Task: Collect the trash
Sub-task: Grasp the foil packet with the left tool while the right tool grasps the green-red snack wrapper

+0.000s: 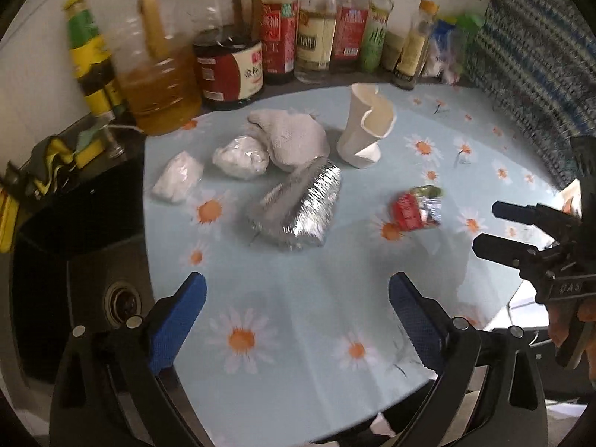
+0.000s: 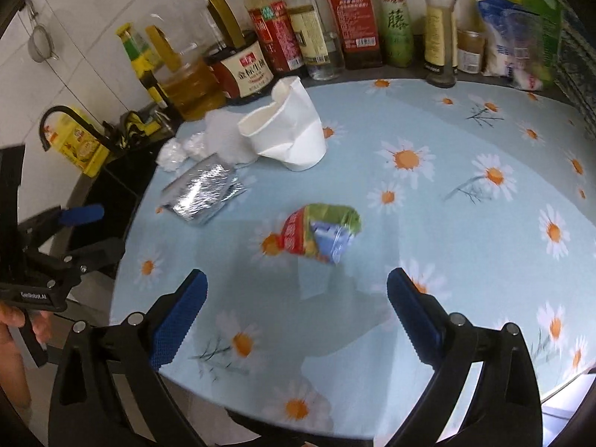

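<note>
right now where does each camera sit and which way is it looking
Left wrist: on the left gripper, angled down at the foil pouch; the right gripper and a hand show at right.
Right wrist: on the right gripper, angled down at the red-green wrapper; left gripper at left.
Shared: crushed paper cup, daisy tablecloth.

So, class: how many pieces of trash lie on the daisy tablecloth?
6: two plastic wads at the left, a crumpled tissue behind them, a crushed paper cup, a foil pouch in the middle, a red-green wrapper on the right.

Pale blue daisy-print tablecloth (image 2: 447, 223), white crumpled cup (image 2: 294, 130), silver foil pouch (image 1: 298, 208), red-green wrapper (image 2: 320, 231).
</note>
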